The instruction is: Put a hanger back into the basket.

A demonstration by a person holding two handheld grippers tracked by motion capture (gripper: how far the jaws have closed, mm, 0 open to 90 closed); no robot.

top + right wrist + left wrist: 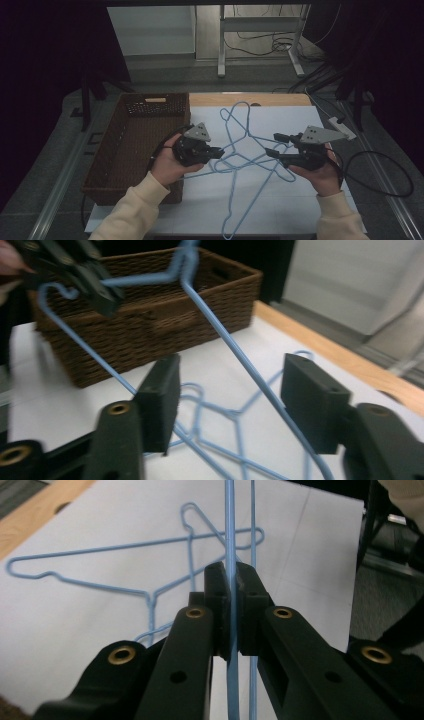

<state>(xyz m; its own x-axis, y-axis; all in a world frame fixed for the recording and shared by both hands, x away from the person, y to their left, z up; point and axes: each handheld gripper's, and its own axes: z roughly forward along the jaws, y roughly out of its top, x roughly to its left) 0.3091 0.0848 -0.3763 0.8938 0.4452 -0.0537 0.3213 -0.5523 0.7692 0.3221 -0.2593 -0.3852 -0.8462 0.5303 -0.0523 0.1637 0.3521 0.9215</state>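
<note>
Left gripper [231,580] clamped on a blue hanger [230,530] — lifted.
Right gripper [227,390], jaws apart, straddles its wire; likely next: close, then basket [150,130].

Woven wicker basket [131,145]; smooth blue-coated wire hangers [243,150]; matt black claw [231,585].

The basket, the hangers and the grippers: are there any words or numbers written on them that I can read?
None. No words, numbers or signs can be read on the brown wicker basket, the blue wire hangers, the left gripper, the right gripper or the white table sheet.
</note>
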